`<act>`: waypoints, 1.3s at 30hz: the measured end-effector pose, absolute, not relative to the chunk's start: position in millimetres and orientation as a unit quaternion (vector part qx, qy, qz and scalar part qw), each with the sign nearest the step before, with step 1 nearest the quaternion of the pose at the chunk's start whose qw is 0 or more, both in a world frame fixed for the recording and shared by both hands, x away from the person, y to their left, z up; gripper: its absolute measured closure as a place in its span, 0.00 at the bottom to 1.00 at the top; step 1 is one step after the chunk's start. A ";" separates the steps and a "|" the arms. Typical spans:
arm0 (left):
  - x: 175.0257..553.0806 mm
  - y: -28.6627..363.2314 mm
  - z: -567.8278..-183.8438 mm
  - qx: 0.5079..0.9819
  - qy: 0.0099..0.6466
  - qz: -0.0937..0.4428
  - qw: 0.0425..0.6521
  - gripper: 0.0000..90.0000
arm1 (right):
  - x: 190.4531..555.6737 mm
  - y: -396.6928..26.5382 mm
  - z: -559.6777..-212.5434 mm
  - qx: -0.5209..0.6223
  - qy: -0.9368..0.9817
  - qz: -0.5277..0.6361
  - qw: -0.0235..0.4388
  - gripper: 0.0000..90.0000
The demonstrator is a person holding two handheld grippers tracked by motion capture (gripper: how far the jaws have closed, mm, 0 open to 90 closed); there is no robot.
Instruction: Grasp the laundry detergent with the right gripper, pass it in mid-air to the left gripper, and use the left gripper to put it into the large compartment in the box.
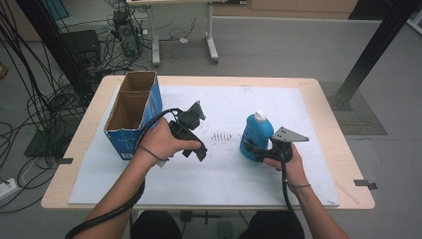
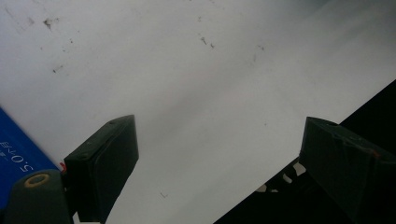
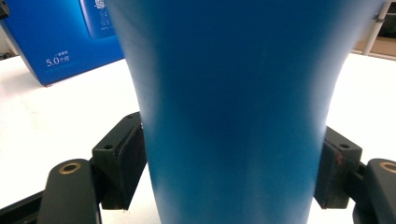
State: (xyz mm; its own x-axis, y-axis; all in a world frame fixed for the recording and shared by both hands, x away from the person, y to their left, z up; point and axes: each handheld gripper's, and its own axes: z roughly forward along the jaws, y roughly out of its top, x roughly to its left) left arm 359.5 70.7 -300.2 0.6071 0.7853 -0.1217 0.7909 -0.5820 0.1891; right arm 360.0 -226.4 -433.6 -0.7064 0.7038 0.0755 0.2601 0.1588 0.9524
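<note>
bottle: blue bottle [image 1: 255,135] stands upright on the surface [image 1: 338,164], well right of the open box [image 1: 130,112]
right tool [image 1: 257,151]: clamped on the bottle's lower body
left tool [image 1: 197,133]: jaws apart, empty, beside the box
progress: looks grabbed, not yet boxed

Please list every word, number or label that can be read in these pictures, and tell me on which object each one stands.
"5.0个月": white print on the side of the blue cardboard box, in the right gripper view; the last characters are my best reading.
"5.0": the same print, upside down, on the box's corner in the left gripper view.
White logo and small lines higher on the box: too blurred to read.
Blue plastic bottle with a white cap: no readable text.
</note>
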 end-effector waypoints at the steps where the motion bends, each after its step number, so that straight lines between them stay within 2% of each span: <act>1: 359.7 70.8 -300.5 0.889 0.443 -0.013 0.113 0.13 | 360.1 -226.2 -433.6 0.328 0.735 0.560 0.198 0.29; 30: 359.4 69.3 -299.5 0.889 0.443 -0.014 0.114 0.13 | 359.3 -225.0 -431.8 0.323 0.729 0.566 0.210 0.46; 39: 359.9 68.9 -298.7 0.890 0.442 -0.012 0.113 0.13 | 359.2 -225.2 -431.4 0.319 0.732 0.563 0.216 0.47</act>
State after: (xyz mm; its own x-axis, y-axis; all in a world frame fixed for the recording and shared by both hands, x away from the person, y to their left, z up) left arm 359.9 68.9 -298.7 0.6086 0.7841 -0.1215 0.7897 -0.5835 0.1896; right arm 359.2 -225.2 -431.4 -0.7041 0.7088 0.0430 0.2238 0.1640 0.9607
